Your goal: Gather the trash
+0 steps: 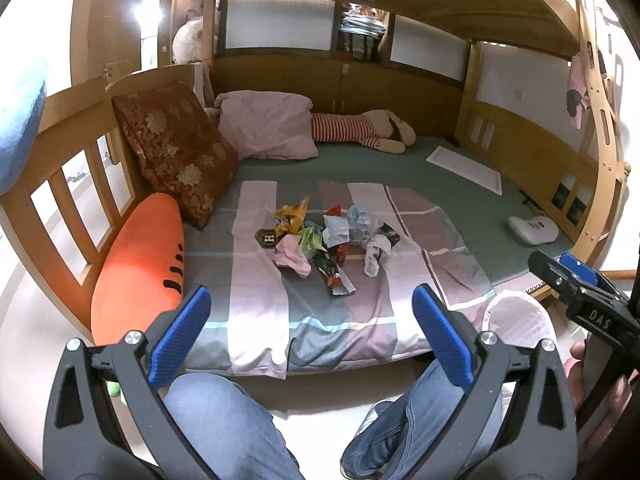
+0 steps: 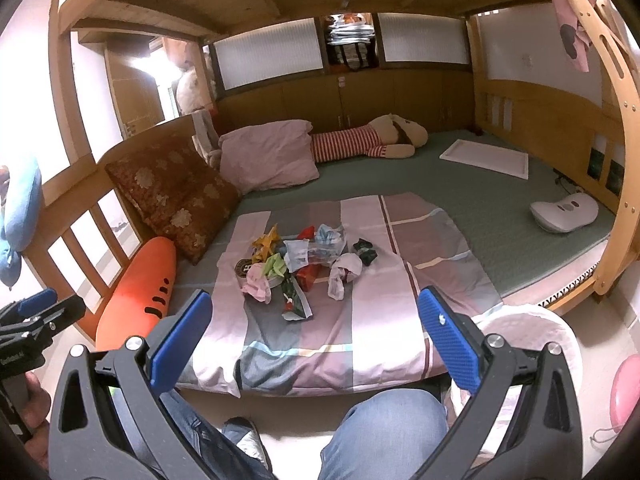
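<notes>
Both grippers hang in the air short of the bed's near edge, above the operator's knees. Left gripper (image 1: 312, 334) is spread wide, nothing between its blue pads (image 1: 442, 338). Right gripper (image 2: 314, 338) is the same: wide, nothing held.

I see the trash (image 1: 326, 240) piled mid-bed on the striped sheet (image 1: 256, 312), well apart from both grippers, farther in. Same pile in the right view (image 2: 304, 266): crumpled wrappers, pink and white wads, a yellow wrapper at the far left of the heap, a dark flat wrapper at the near edge. Pieces overlap; I can't separate them all.

White-lined bin (image 1: 520, 318) stands on the floor at the bed's near right corner; in the right view (image 2: 532, 328) it's just behind my right finger.

Left of the pile: orange carrot pillow (image 1: 138, 264) against the wooden rail, brown cushion (image 1: 176, 148) leaning behind it. Far side: pink pillow (image 1: 268, 124) and a striped plush (image 1: 360, 130) lying flat. Right side: white tray (image 1: 466, 166) and a small white object (image 1: 532, 229) on the green mat.
</notes>
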`<act>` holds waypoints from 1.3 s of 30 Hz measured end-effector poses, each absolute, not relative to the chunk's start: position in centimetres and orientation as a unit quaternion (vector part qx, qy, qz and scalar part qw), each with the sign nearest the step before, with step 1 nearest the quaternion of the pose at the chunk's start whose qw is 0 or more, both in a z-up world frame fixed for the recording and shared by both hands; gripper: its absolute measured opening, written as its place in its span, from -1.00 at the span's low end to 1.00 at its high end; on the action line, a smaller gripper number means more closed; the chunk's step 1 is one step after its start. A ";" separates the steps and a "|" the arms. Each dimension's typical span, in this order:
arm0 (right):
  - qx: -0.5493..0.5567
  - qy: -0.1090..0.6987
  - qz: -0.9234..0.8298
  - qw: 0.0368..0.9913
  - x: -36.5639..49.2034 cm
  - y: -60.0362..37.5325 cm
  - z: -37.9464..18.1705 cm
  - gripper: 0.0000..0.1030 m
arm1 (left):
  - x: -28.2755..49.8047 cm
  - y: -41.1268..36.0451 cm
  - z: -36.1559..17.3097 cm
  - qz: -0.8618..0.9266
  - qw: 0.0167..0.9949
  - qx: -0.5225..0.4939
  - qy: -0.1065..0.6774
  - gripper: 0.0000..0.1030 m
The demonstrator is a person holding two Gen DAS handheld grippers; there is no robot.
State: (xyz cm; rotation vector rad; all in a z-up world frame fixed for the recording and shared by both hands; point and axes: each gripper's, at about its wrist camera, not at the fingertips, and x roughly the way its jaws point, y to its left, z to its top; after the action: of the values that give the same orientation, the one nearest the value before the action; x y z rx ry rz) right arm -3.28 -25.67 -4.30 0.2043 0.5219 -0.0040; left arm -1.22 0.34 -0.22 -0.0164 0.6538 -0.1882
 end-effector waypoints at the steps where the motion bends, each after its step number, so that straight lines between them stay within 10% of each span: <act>1: 0.095 0.254 -0.008 0.962 -3.2 -25.6 -4.5 0.95 | -1.1 0.3 -0.4 -0.096 0.942 -0.009 0.321 0.94; 19: 0.059 0.252 0.050 0.965 1.6 -24.6 -10.5 0.95 | 5.4 0.2 -7.7 -0.082 0.930 -0.012 0.359 0.94; 39: 0.085 0.260 0.017 0.962 26.9 -27.3 -10.0 0.95 | 28.9 -1.2 -12.1 -0.122 0.904 -0.051 0.408 0.94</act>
State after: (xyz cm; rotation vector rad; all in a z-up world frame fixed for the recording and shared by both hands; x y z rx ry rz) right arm 26.88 -27.32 -10.02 0.1714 0.5276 0.0348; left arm 28.94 -1.23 -12.09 -0.1053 0.8423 -0.2526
